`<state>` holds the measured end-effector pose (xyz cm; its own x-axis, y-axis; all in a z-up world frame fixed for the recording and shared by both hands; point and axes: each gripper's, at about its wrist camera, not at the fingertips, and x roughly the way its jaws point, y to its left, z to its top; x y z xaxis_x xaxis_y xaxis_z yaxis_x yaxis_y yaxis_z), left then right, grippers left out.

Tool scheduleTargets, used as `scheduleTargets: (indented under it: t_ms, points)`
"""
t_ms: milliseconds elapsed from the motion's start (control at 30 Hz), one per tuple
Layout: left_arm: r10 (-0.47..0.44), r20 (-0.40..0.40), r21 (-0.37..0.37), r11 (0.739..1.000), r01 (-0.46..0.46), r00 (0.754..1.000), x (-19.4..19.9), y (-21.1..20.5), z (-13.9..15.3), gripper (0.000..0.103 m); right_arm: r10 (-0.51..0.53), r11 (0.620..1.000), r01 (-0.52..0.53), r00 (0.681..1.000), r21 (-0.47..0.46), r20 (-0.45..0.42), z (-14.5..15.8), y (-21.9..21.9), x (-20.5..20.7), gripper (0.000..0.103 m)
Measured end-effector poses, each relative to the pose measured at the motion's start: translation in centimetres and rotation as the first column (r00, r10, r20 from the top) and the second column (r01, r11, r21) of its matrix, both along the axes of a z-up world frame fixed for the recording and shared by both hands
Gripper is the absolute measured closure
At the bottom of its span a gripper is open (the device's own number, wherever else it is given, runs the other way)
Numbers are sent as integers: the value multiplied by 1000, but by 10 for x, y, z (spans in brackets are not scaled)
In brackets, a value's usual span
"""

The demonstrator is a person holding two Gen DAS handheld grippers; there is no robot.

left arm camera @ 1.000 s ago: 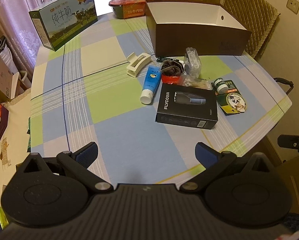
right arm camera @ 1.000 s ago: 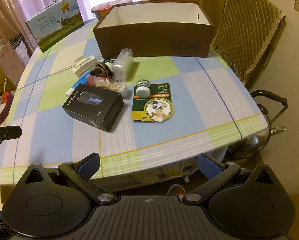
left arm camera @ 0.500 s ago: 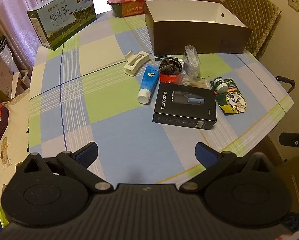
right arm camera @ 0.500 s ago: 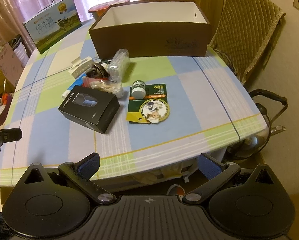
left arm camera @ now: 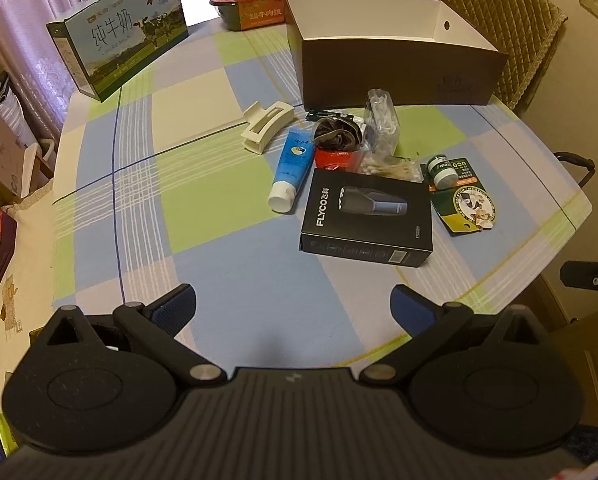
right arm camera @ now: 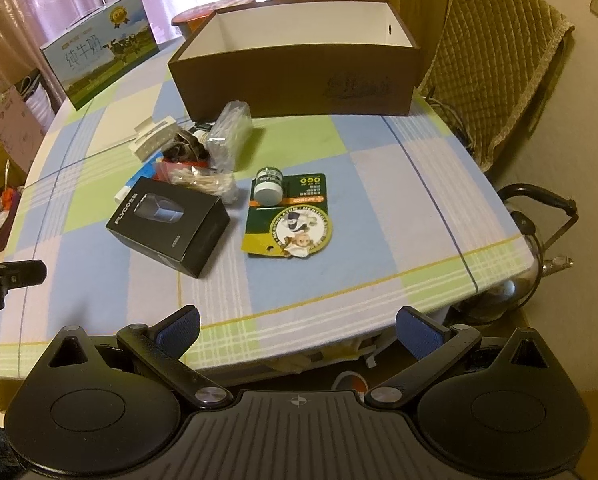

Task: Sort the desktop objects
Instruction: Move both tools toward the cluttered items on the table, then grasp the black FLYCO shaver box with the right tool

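Sorting not yet begun: both the left claw point(left arm camera: 293, 304) and right claw point(right arm camera: 297, 326) hang spread and empty over the checked desk point(left arm camera: 235, 280), the black shaver carton point(left arm camera: 367, 218) and clutter ahead, brown cardboard box point(right arm camera: 299, 76) beyond apparently empty.

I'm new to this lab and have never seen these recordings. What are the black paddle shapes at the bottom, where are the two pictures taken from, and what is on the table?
The black shapes are hand-held grippers; a person carries one in each hand, and a fisheye camera on each looks forward along its fingers. One picture comes from the left gripper, the other from the right gripper. Both are open and hold nothing. On the checked tablecloth lie a black shaver box, a blue tube, a white hair clip, a bag of cotton swabs, a small green-and-white jar on a green card, and an open brown box, seemingly empty. A milk carton stands further back.
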<state>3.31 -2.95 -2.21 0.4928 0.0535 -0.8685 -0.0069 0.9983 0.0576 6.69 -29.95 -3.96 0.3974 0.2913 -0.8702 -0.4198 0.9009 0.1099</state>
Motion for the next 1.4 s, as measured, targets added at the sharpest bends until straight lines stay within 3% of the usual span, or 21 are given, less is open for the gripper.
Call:
scheduleTargets:
  t_ms: [367, 867, 1133, 1400]
  points:
    - [-10, -13, 3, 1000, 10, 1000, 14, -7, -6, 1, -20, 1000, 20, 1000, 16, 4, -3, -5, 20, 2]
    - [-64, -14, -37, 997, 64, 998, 36, -15, -27, 1, -43, 993, 40, 999, 107, 24, -16, -17, 42, 2]
    - [-30, -27, -35, 999, 29, 999, 44, -12, -33, 1, 42, 991, -46, 998, 125, 37, -24, -13, 54, 2]
    - [64, -49, -28, 997, -66, 997, 41, 13, -41, 1, 256, 947, -259, 966, 188, 40, -34, 21, 63, 2]
